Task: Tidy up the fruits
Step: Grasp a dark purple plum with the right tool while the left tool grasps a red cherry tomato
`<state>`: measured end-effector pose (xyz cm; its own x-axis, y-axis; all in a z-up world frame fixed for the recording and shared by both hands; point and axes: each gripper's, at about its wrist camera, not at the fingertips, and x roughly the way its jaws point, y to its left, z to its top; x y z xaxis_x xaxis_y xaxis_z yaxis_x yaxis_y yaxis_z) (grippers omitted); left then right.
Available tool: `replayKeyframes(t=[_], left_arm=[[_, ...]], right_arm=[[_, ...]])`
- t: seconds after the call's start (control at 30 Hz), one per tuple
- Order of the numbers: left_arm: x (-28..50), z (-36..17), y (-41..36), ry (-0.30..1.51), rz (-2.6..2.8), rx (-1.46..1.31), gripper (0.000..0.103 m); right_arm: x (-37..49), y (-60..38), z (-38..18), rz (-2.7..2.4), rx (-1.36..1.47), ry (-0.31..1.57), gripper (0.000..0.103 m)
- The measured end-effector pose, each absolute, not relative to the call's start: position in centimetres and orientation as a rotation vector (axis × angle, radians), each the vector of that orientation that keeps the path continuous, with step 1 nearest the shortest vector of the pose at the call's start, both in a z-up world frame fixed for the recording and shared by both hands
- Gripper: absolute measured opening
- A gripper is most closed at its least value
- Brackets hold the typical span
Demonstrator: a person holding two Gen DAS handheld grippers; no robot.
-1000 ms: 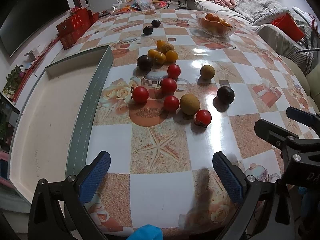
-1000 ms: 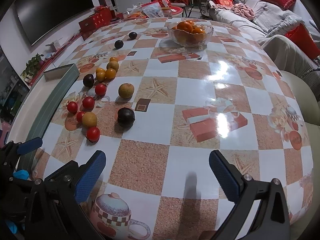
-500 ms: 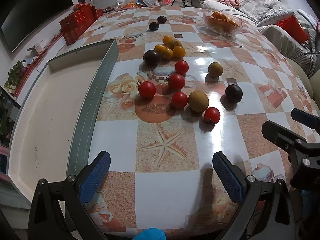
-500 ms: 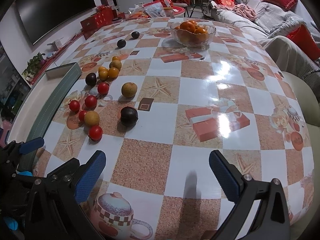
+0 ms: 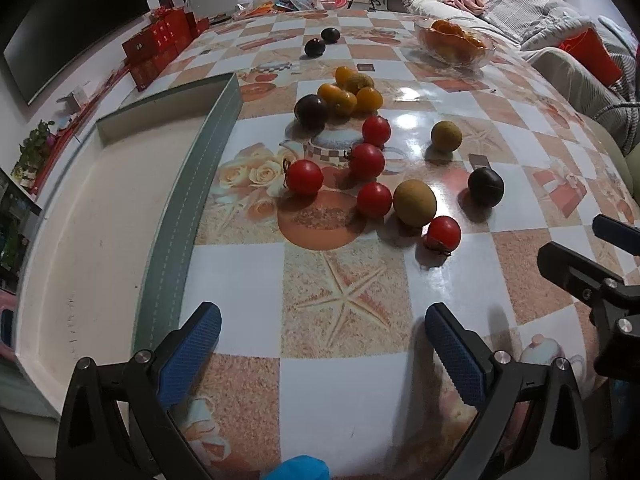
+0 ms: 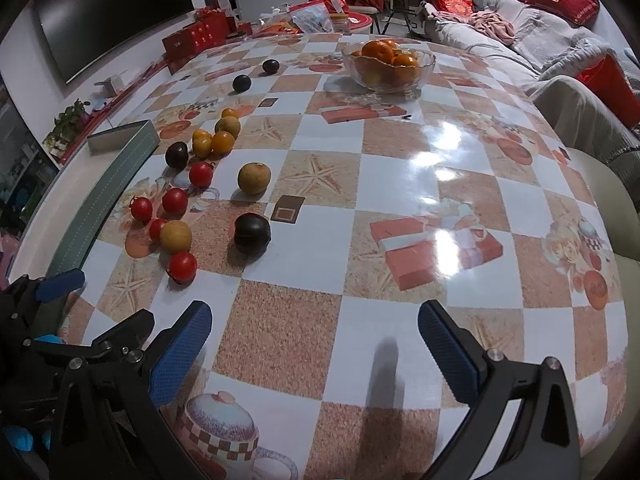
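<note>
Loose fruit lies on the patterned tablecloth. Several red tomatoes, the nearest one [image 5: 443,233] [image 6: 182,266], sit among two tan round fruits [image 5: 414,203] [image 5: 446,136] and dark plums [image 5: 485,187] [image 6: 252,233]. A cluster of small orange fruits [image 5: 352,92] [image 6: 216,140] lies farther back beside another dark plum [image 5: 311,110]. My left gripper [image 5: 322,334] is open, low over the table's near edge, well short of the fruit. My right gripper [image 6: 314,338] is open too, to the right of the fruit. Nothing is held.
A shallow green-rimmed tray [image 5: 188,216] [image 6: 100,200] with a white floor lies left of the fruit. A glass bowl of oranges [image 5: 454,42] [image 6: 388,66] stands at the back. Two more dark plums [image 5: 322,42] sit far back. A sofa with cushions [image 6: 560,40] runs along the right.
Both grippers have moved forward over the table, so the fruit appears closer and larger. Both stay open. No fruit has moved.
</note>
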<state>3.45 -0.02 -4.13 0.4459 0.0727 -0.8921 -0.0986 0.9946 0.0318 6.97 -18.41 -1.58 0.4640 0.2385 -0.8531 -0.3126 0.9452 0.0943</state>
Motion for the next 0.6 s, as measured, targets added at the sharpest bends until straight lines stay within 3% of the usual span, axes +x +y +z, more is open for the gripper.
replayKeyframes(t=[0.37,0.43,0.5,0.6], left_arm=[[4.3,-4.5,-0.3,1.069,0.068,-0.012,0.103],[4.4,-4.4,-0.4,1.056,0.063,-0.007,0.103],[4.6,-4.4,-0.4,1.043,0.057,0.002,0.102],[4.9,-4.2,-0.3,1.009,0.065,0.02,0.094]], right_arm=[[8.8,-16.4,-2.7,0.43,-0.147,0.99,0.1],[9.1,-15.7,-3.0,0.436,-0.163,0.989,0.086],[9.4,-15.2,-3.3,0.437,-0.175,0.98,0.081],[9.5,-14.4,-3.2,0.46,-0.199,0.96,0.071]])
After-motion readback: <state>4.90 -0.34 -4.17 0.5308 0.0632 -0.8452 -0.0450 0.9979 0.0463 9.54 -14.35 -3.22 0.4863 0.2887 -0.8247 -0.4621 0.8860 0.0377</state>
